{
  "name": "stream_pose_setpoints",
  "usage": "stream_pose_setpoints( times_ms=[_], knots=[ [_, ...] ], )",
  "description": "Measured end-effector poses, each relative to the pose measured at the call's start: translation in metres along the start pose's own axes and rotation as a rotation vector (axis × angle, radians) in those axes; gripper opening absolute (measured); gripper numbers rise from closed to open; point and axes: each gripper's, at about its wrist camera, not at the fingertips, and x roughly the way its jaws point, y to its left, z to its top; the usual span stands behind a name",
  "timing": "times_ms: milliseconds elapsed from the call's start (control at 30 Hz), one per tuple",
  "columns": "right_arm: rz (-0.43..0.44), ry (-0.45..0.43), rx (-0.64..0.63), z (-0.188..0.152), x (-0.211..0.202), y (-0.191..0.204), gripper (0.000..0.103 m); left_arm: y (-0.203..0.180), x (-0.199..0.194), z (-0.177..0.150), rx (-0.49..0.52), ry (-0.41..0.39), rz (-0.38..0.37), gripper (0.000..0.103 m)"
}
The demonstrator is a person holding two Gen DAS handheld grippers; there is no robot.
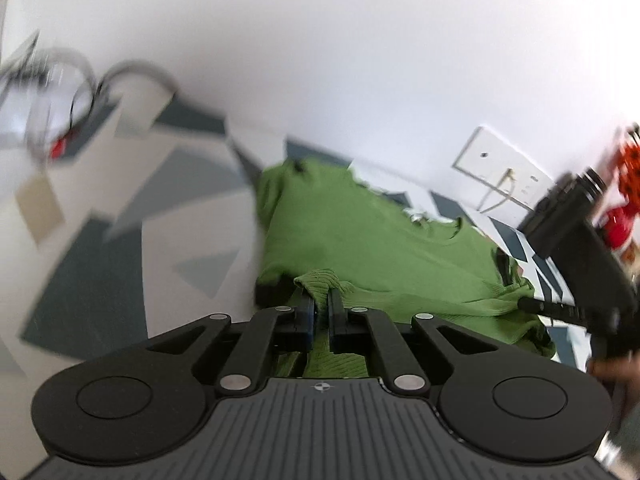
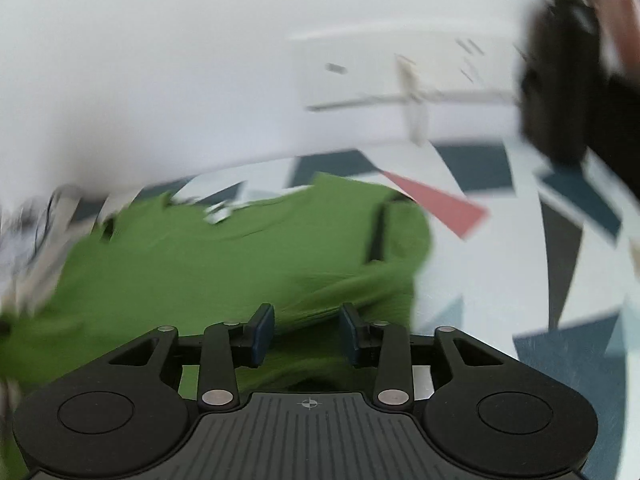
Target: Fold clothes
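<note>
— Sweater point(image 1: 360, 240) first: where does it lie?

— Green knit, spread on a sheet point(image 1: 92, 264) printed with grey, dark blue and white triangles. The neckline sits at the far side, toward the white wall point(image 1: 320, 40), with a small pale tag point(image 1: 416, 216) inside the collar.

— Can you read the tag?

— No, it is too small and blurred. A white wall plate point(image 1: 500, 168) behind the sweater carries a small mark, also unreadable (a cable point(image 1: 496, 196) hangs from it).

— The left gripper point(image 1: 322, 304)?

— Clenched on a ribbed fold at the sweater's near edge; green knit is pinched between the two fingers and bunches up just above them.

— And the right gripper point(image 2: 306, 330)?

— Released. Its blue pads point(image 2: 262, 330) stand apart over the sweater's near edge, with cloth showing between and below them; whether either pad touches the knit I cannot tell, since that view is smeared.

— Anything else near the sweater?

— In the right view a pink triangle point(image 2: 444, 204) of the sheet lies just beyond the sweater's far right corner. In the left view the other gripper's black body shows at the sweater's right side, with blurred red and orange things point(image 1: 624, 200) behind it.
</note>
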Motion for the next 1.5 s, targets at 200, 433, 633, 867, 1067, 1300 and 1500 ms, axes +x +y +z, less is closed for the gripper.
stream_pose_setpoints(
  times_ms=[200,433,633,867,1067,1300,1500],
  knots=[
    [0.04,0.062,0.355,0.018,0.026,-0.043,0.027,-0.026,-0.01,0.022,0.101,-0.103,0.018,0.006],
    [0.063,0.023,0.522,0.025,0.028,-0.064,0.011,-0.027,-0.005,0.032,0.108,-0.131,0.04,0.006],
    [0.081,-0.015,0.631,0.032,0.032,-0.079,0.005,-0.027,0.007,0.043,0.136,-0.15,0.051,0.006],
    [0.083,-0.064,0.641,0.053,0.046,-0.09,0.01,0.002,0.067,0.067,0.091,-0.052,0.057,0.006],
    [0.076,-0.103,0.595,0.073,0.056,-0.095,0.032,0.035,0.121,0.067,0.026,0.068,0.096,0.006],
    [0.028,-0.097,0.416,0.082,0.045,-0.085,0.048,0.033,0.128,0.066,0.069,0.074,0.099,0.006],
    [-0.003,-0.062,0.489,0.075,0.051,-0.094,0.047,0.031,0.132,0.069,0.116,0.06,0.114,0.006]
  ],
)
